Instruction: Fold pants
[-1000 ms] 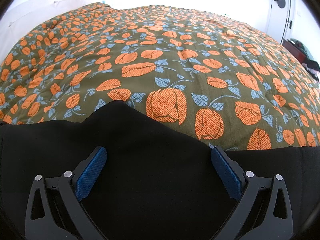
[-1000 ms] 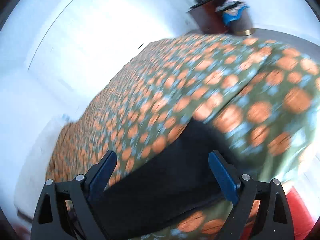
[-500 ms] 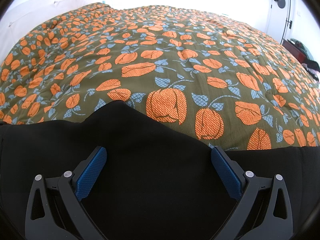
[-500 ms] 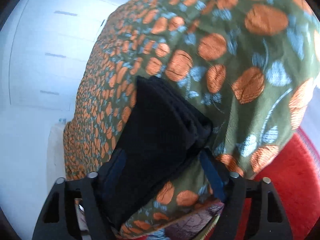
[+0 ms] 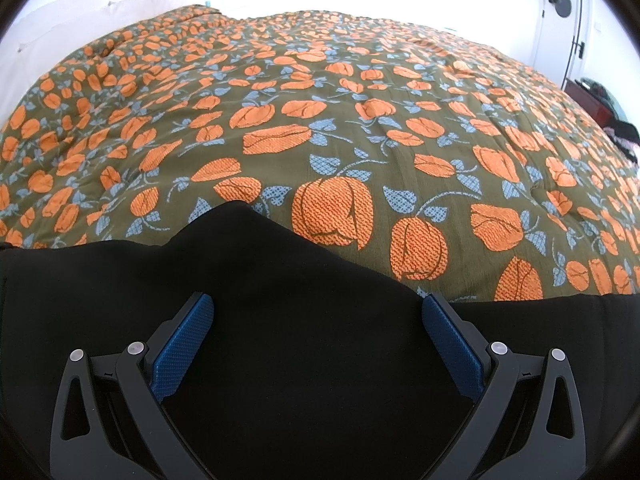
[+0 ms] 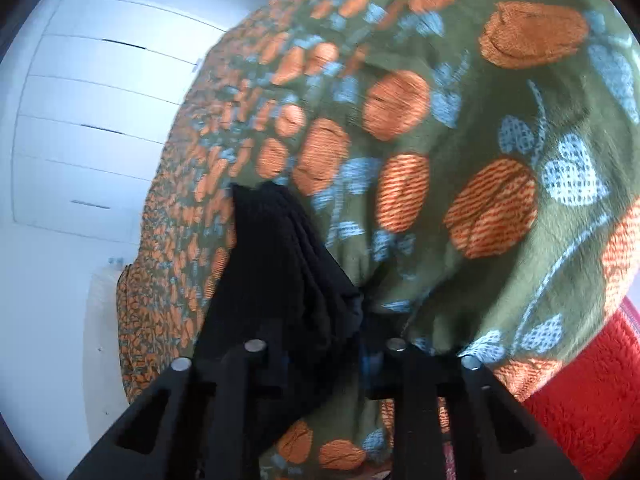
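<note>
Black pants (image 5: 304, 320) lie flat across the near edge of a bed with an olive bedspread printed with orange pumpkins (image 5: 320, 128). My left gripper (image 5: 316, 320) is open, its blue pads spread wide over the black cloth without holding it. In the right wrist view the pants end (image 6: 288, 276) is bunched in layers at the bed's edge. My right gripper (image 6: 324, 344) is shut on that bunched end; the fingertips are buried in the cloth.
A red rug (image 6: 584, 412) lies on the floor beside the bed. A white drawer unit (image 6: 92, 128) stands beyond the bed. A dark piece of furniture with clothes (image 5: 600, 108) stands at the far right, by a white door (image 5: 560, 20).
My right gripper has swung down to the end of the pants and closed on it. My left gripper has not moved.
</note>
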Motion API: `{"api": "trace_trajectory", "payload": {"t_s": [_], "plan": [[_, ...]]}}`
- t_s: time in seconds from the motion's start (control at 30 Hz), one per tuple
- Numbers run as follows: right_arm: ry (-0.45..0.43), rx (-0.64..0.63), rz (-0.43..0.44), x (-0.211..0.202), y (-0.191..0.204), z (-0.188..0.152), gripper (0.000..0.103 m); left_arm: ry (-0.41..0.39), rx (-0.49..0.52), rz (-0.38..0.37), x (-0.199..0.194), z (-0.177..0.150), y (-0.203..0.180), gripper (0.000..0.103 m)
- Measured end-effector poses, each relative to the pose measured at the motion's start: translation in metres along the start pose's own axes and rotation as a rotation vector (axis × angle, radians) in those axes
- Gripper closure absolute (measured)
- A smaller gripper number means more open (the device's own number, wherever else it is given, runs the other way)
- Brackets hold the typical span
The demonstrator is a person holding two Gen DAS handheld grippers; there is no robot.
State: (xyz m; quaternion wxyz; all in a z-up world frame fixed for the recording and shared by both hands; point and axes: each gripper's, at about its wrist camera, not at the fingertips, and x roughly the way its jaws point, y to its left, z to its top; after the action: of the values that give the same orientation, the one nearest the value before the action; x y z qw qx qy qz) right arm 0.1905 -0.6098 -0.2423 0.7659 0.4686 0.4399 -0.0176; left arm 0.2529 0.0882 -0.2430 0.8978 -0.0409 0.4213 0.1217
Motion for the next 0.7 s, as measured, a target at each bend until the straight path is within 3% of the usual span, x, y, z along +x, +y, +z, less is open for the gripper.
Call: {"api": "trace_trajectory", "payload": {"t_s": [0.07, 0.17, 0.23, 0.27, 0.4, 0.6, 0.7], "plan": [[-0.037, -0.069, 0.018, -0.014, 0.018, -0.006, 0.083, 0.017, -0.011, -0.006, -0.001, 0.002, 0.002, 0.000], [-0.028, -0.153, 0.001, -0.020, 0.035, -0.013, 0.083, 0.151, -0.015, -0.011, 0.001, 0.014, 0.002, 0.000], [-0.015, -0.124, -0.020, -0.017, 0.033, -0.012, 0.084, 0.236, -0.030, -0.041, -0.008, 0.022, 0.006, 0.002], [-0.020, -0.112, -0.012, -0.020, 0.034, -0.011, 0.084, 0.250, -0.067, -0.095, -0.020, 0.024, 0.012, 0.002], [-0.018, -0.213, 0.076, -0.036, 0.086, -0.027, 0.085, 0.179, -0.164, -0.297, -0.085, 0.010, 0.034, 0.002], [0.084, -0.373, 0.196, -0.012, 0.199, -0.104, 0.085, 0.100, -0.269, -0.305, -0.129, -0.041, 0.073, 0.002], [0.158, -0.426, 0.253, 0.020, 0.241, -0.156, 0.085, 0.136, -0.344, -0.287, -0.123, -0.053, 0.092, 0.002]]}}
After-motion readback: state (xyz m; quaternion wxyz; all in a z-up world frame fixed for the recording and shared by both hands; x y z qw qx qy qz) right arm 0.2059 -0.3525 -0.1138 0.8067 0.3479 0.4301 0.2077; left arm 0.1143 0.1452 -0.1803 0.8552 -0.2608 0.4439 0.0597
